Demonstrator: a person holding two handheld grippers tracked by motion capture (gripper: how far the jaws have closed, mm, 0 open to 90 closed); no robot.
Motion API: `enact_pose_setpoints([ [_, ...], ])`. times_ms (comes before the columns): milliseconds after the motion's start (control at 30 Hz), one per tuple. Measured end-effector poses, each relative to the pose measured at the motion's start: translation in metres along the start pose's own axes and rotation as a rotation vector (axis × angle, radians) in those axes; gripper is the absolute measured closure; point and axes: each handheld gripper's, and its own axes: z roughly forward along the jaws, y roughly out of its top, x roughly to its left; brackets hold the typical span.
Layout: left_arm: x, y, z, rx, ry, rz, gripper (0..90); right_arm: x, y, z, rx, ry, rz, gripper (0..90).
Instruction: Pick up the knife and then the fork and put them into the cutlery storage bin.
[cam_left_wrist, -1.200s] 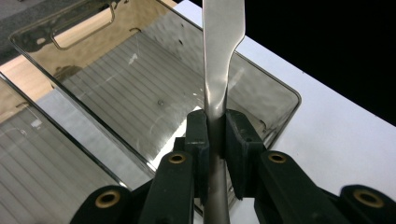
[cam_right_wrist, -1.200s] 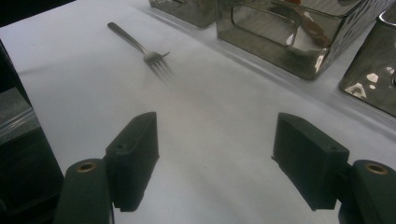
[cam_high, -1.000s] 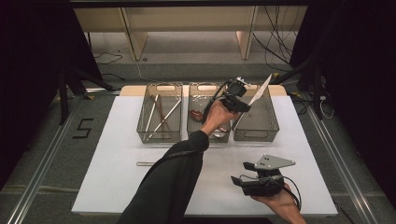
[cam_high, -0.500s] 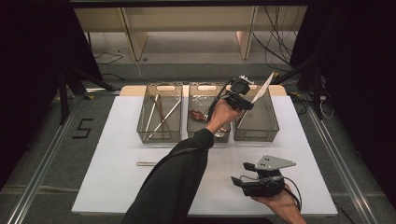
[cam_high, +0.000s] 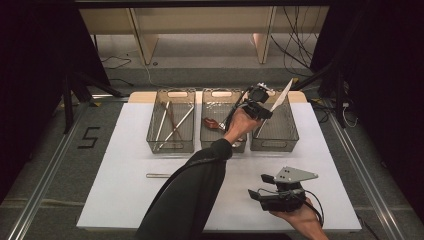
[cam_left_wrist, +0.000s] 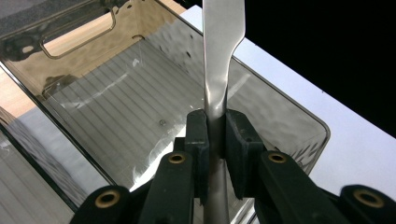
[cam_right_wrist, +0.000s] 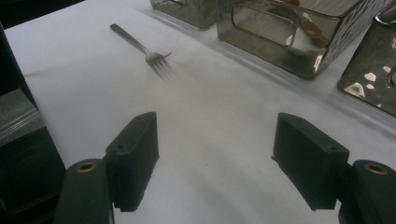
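Left gripper (cam_left_wrist: 215, 135) clamps my knife (cam_left_wrist: 219, 70) over the right bin (cam_high: 274, 131); right gripper (cam_right_wrist: 224, 163) gapes idle. Drop pending, fork (cam_right_wrist: 142, 49) still waits on the table.

Left tool (cam_high: 266, 107) clamped, right tool (cam_high: 261, 187) agape

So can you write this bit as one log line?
left gripper: shut on knife | over right bin | right gripper: open | fork: on table

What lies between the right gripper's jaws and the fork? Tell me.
Only bare white table, seen in the right gripper view: the right gripper is open and the fork lies farther off.
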Motion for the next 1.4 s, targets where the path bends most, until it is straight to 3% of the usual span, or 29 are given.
enact_pose_setpoints([
  [233, 0.003, -0.002, 0.001, 0.003, 0.003, -0.031, 77.3, 0.000, -0.001, 0.000, 0.005, 0.001, 0.000, 31.8],
  [267, 0.004, -0.002, 0.000, -0.008, -0.009, -0.039, 74.9, 0.000, -0.001, 0.000, 0.005, 0.001, -0.001, 31.8],
  [333, 0.002, 0.001, -0.003, -0.013, -0.004, -0.054, 61.8, 0.000, -0.001, 0.001, 0.004, 0.001, -0.001, 31.8],
  [533, 0.001, 0.007, -0.024, -0.034, -0.005, -0.039, 49.4, 0.000, -0.001, 0.001, 0.009, 0.000, 0.000, 31.8],
  [700, 0.007, 0.002, -0.040, -0.015, -0.002, -0.022, 41.1, 0.001, -0.001, 0.002, 0.011, -0.002, -0.001, 31.7],
  [1033, 0.026, -0.025, -0.090, -0.006, -0.009, -0.003, 32.6, 0.000, -0.002, 0.002, 0.012, -0.009, 0.001, 31.8],
  [1400, 0.044, -0.078, -0.140, 0.013, -0.007, 0.021, 26.7, 0.000, -0.002, 0.003, 0.017, -0.016, 0.001, 31.7],
])
